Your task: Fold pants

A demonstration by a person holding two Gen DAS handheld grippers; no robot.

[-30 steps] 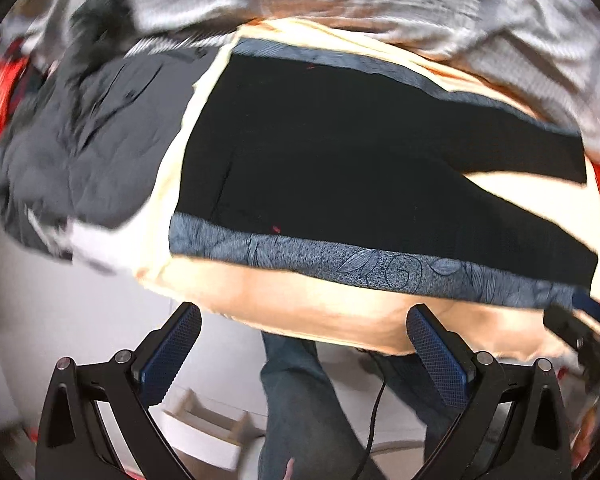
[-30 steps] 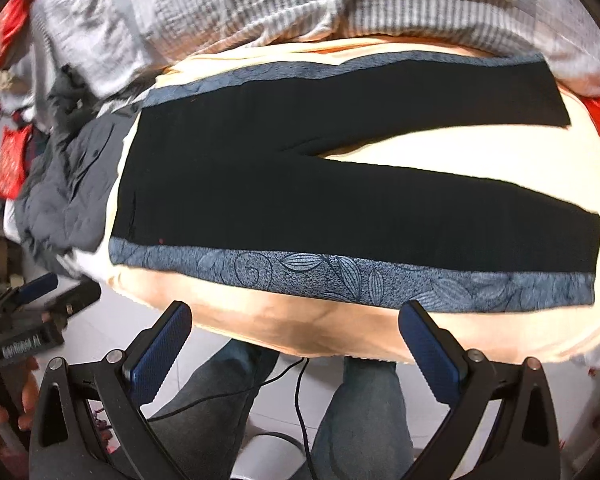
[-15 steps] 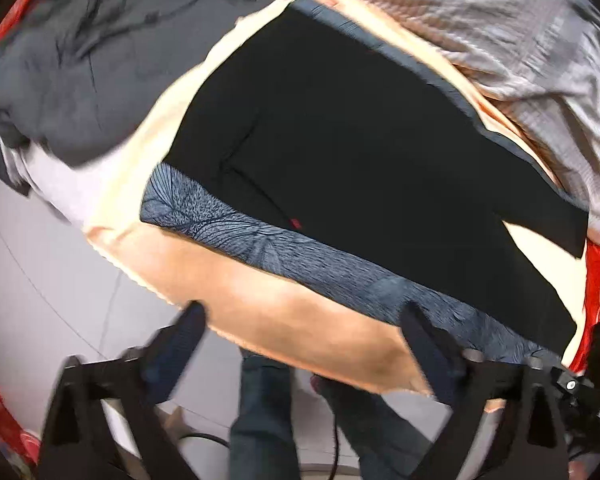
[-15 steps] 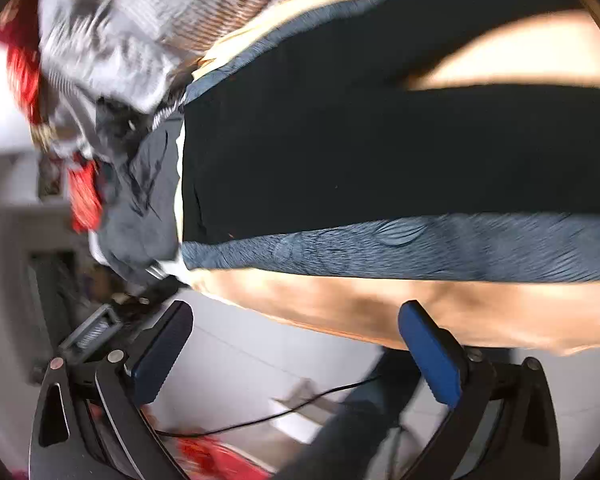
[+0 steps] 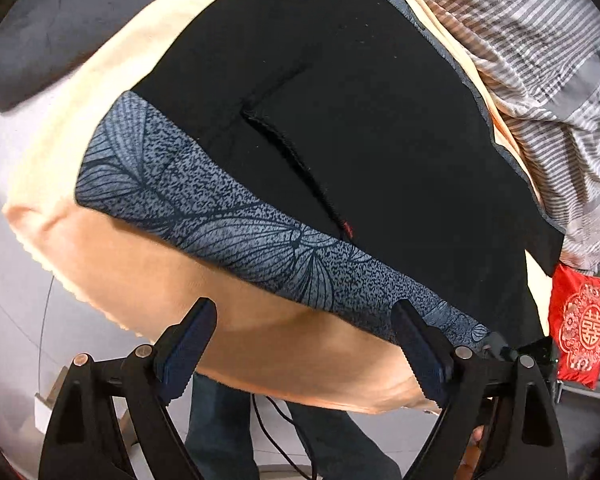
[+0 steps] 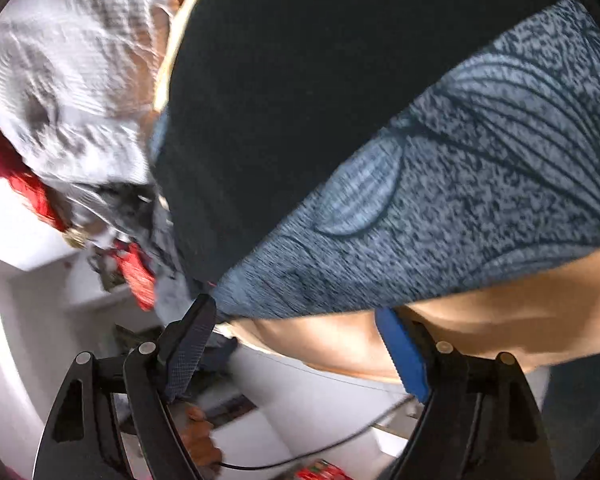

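Observation:
Black pants [image 5: 360, 120] with a grey-blue leaf-patterned side stripe [image 5: 228, 220] lie flat on a peach sheet [image 5: 260, 344]. In the left wrist view my left gripper [image 5: 304, 344] is open and empty, hovering over the sheet's near edge just short of the stripe. In the right wrist view the pants [image 6: 300, 100] and stripe [image 6: 460, 200] fill the frame close up. My right gripper [image 6: 300, 344] is open, its left fingertip at the stripe's lower waist corner, its right finger over the sheet [image 6: 500, 320].
A striped grey blanket [image 5: 540, 60] lies behind the pants. A dark grey garment [image 5: 60, 20] lies at the left. A red embroidered pouch [image 5: 584, 328] sits at the right. The person's jeans-clad legs [image 5: 220, 432] and a cable stand below the bed edge.
Both grippers have moved closer to the pants' waist end. The right gripper swung left and down to the stripe's corner. Both stayed open.

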